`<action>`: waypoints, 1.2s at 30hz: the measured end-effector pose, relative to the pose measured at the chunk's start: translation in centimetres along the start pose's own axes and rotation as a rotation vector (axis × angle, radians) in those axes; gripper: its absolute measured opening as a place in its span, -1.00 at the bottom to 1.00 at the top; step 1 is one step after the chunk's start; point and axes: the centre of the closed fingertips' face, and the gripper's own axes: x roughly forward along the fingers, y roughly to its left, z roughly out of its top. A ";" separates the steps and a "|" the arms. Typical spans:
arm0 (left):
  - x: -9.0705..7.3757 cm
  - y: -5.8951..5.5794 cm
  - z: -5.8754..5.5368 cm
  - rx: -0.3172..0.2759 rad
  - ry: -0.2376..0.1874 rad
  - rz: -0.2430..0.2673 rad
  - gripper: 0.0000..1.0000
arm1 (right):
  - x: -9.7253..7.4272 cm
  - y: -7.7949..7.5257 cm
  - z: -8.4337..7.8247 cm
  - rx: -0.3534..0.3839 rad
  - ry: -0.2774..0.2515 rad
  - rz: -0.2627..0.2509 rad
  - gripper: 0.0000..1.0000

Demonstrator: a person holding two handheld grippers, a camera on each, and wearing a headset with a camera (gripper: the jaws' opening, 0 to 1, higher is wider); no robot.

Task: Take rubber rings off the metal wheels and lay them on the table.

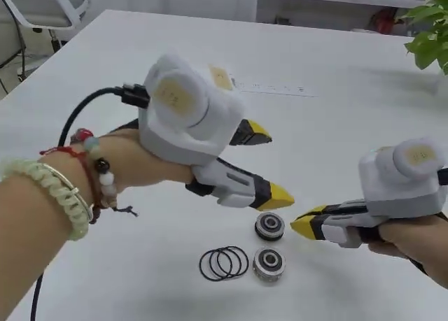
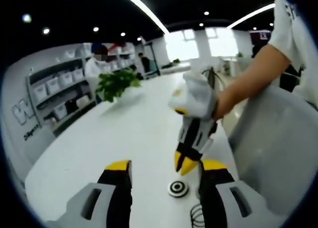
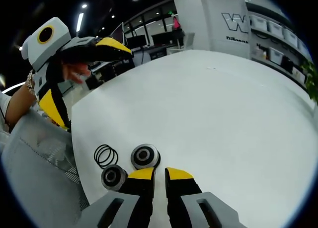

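Two metal wheels, the near wheel (image 1: 269, 263) and the far wheel (image 1: 269, 226), and some loose rubber rings (image 1: 224, 263) lie on the white table (image 1: 336, 125).
The near wheel is small and round and lies flat, with a shiny grey edge, a dark band inside it and a silver middle. The far wheel lies flat just behind the near wheel, close by but not touching it, and its edge looks darker. The rubber rings are thin black loops lying flat, one partly over the next in a little bunch, just to the left of the near wheel.
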 end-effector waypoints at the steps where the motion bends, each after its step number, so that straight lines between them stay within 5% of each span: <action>1: 0.5 0.0 -0.6 -0.001 0.012 0.004 0.06 | 0.0 0.0 0.0 -0.003 0.002 0.000 -0.90; 11: 3.2 -0.5 -5.5 -0.034 0.065 0.056 -0.17 | 0.0 0.5 -0.3 -0.026 0.020 0.008 -0.90; 27: 4.5 -1.7 -8.2 -0.092 0.103 0.055 -0.68 | 0.5 1.2 -0.4 -0.058 0.041 0.029 -0.89; 32: 4.4 -2.0 -8.5 -0.143 0.112 0.058 -0.74 | 0.6 1.5 -0.5 -0.066 0.046 0.042 -0.88; 36: 4.6 -1.9 -8.2 -0.128 0.095 0.055 -0.74 | 0.9 1.8 -0.7 -0.074 0.053 0.052 -0.82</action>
